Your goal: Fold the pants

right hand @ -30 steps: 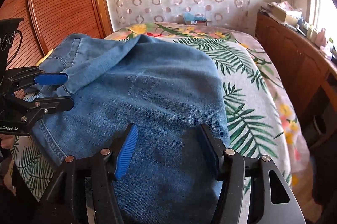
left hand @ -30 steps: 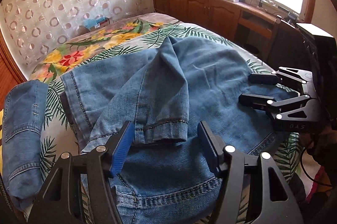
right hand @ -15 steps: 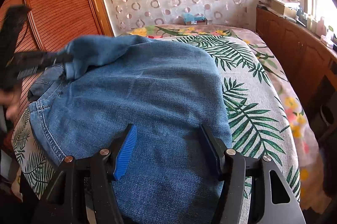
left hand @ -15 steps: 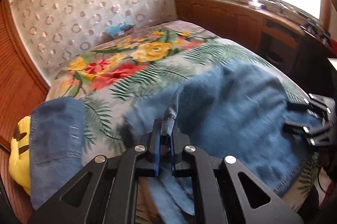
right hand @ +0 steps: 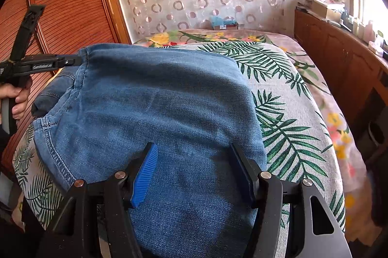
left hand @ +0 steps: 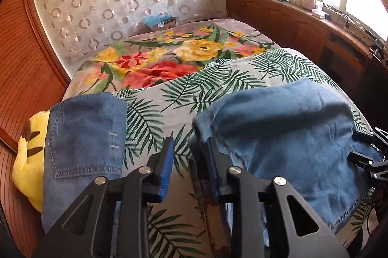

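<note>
Pants: under and ahead of my wide-open, empty right gripper | my left gripper: half-open, cuff beside right finger (grip unclear), nearer.

Your left gripper is blurring the pants edge beside its fingers, perhaps still touching it. The yellow plush toy is lying half hidden under folded jeans; windowsill clutter is washing out.

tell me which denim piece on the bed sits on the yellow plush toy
The darker blue folded denim piece at the left; it overlaps the yellow plush toy. The lighter blue jeans lie apart, on the leaf-print cover.
</note>
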The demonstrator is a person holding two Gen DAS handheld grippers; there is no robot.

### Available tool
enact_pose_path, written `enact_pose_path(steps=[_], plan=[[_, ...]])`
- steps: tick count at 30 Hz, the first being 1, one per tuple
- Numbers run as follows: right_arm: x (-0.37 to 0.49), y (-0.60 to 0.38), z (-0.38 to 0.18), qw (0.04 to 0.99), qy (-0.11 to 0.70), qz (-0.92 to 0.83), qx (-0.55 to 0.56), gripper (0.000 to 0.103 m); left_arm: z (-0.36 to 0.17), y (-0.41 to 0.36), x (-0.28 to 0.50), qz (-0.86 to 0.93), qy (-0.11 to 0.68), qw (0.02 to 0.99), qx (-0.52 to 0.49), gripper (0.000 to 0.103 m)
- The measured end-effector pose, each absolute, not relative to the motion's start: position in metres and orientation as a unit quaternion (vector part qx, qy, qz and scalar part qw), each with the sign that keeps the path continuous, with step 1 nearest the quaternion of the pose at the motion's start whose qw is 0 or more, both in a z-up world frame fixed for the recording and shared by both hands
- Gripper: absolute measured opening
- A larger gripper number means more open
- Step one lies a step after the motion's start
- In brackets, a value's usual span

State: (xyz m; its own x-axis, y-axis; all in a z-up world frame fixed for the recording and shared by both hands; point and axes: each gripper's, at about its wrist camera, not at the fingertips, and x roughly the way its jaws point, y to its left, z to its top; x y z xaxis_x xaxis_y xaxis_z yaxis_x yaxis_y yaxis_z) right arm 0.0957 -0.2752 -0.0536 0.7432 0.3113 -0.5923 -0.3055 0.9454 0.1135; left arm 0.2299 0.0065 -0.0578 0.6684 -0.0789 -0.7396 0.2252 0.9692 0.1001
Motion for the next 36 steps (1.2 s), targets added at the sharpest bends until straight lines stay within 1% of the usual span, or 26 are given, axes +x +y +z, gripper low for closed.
enact_pose_path(steps=[1, 2, 4, 10, 12, 13, 16, 19, 20, 21, 22, 23, 28, 36], plan=[[0.096, -0.275, -0.053, 0.934, 0.318, 0.165, 0.004, 0.063, -0.058, 0.008, 0.224, -0.086, 0.397, 0.909, 0.088, 0.034], [0.096, -0.275, -0.054, 0.934, 0.318, 0.165, 0.004, 0.063, -0.057, 0.008, 0.219, -0.09, 0.396, 0.91, 0.085, 0.041], [0.096, -0.275, -0.054, 0.934, 0.318, 0.165, 0.004, 0.063, -0.058, 0.005, 0.202, -0.111, 0.391, 0.911, 0.077, 0.05], [0.095, -0.274, -0.054, 0.934, 0.318, 0.165, 0.005, 0.063, -0.065, -0.009, 0.151, -0.141, 0.371, 0.915, 0.072, 0.05], [0.095, -0.274, -0.054, 0.934, 0.318, 0.165, 0.004, 0.063, -0.069, -0.014, 0.135, -0.166, 0.366, 0.913, 0.065, 0.046], [0.095, -0.274, -0.054, 0.934, 0.318, 0.165, 0.004, 0.063, -0.071, -0.017, 0.129, -0.174, 0.368, 0.911, 0.064, 0.041], [0.095, -0.274, -0.054, 0.934, 0.318, 0.165, 0.004, 0.063, -0.078, -0.024, 0.119, -0.18, 0.375, 0.907, 0.069, 0.037], [0.095, -0.274, -0.054, 0.934, 0.317, 0.165, 0.004, 0.063, -0.09, -0.026, 0.116, -0.172, 0.388, 0.902, 0.076, 0.036], [0.095, -0.274, -0.054, 0.934, 0.317, 0.164, 0.003, 0.063, -0.093, -0.025, 0.113, -0.175, 0.389, 0.902, 0.071, 0.028], [0.095, -0.273, -0.054, 0.934, 0.317, 0.164, 0.003, 0.063, -0.094, -0.025, 0.112, -0.182, 0.388, 0.901, 0.067, 0.023], [0.095, -0.273, -0.054, 0.934, 0.317, 0.164, 0.002, 0.063, -0.094, -0.025, 0.109, -0.186, 0.385, 0.901, 0.064, 0.014], [0.095, -0.273, -0.054, 0.934, 0.317, 0.164, 0.002, 0.063, -0.093, -0.024, 0.105, -0.184, 0.38, 0.904, 0.063, 0.01], [0.094, -0.273, -0.054, 0.937, 0.312, 0.16, -0.001, 0.063, -0.082, -0.013, 0.082, -0.188, 0.359, 0.913, 0.034, 0.008], [0.068, -0.283, -0.036, 0.951, 0.289, 0.111, -0.014, 0.063, -0.093, -0.004, 0.081, -0.174, 0.374, 0.911, 0.027, 0.009]])
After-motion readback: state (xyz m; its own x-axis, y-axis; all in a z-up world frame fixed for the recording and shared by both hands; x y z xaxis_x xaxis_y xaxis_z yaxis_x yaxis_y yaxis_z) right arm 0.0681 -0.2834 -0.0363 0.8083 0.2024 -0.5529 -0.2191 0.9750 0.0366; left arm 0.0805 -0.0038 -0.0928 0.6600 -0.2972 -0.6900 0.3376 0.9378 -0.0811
